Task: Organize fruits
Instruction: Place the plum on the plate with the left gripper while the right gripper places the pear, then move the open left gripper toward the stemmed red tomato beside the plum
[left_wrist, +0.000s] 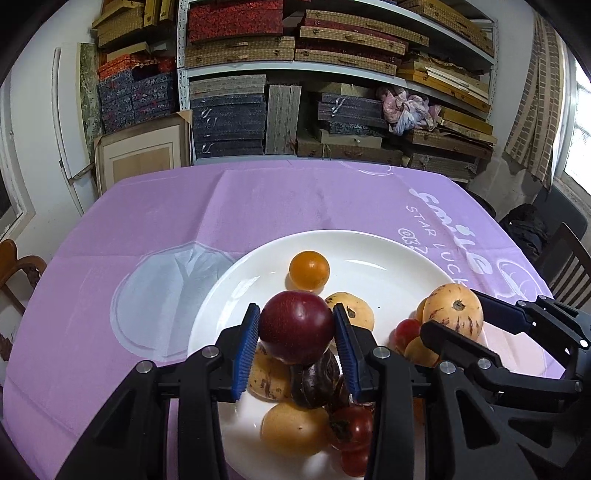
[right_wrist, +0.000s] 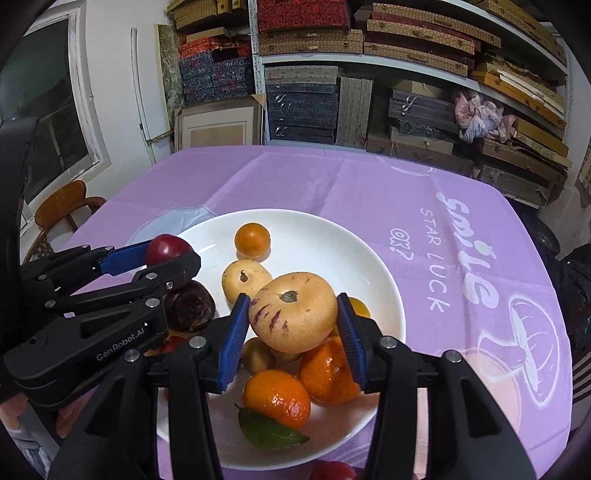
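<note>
Left gripper (left_wrist: 295, 334) clamped on round dark-red plum (left_wrist: 296, 326); right gripper (right_wrist: 293, 325) clamped on pale purple-streaked melon fruit (right_wrist: 293, 312). Both above white ceramic plate (right_wrist: 314, 229), mid-tablecloth. Most fruits plated; two pending release.

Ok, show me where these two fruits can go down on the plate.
Free: the white plate's far half, beyond the small orange fruit, toward the far rim. Crowded: the near half, where tangerines and other fruit pile under both grippers.
</note>
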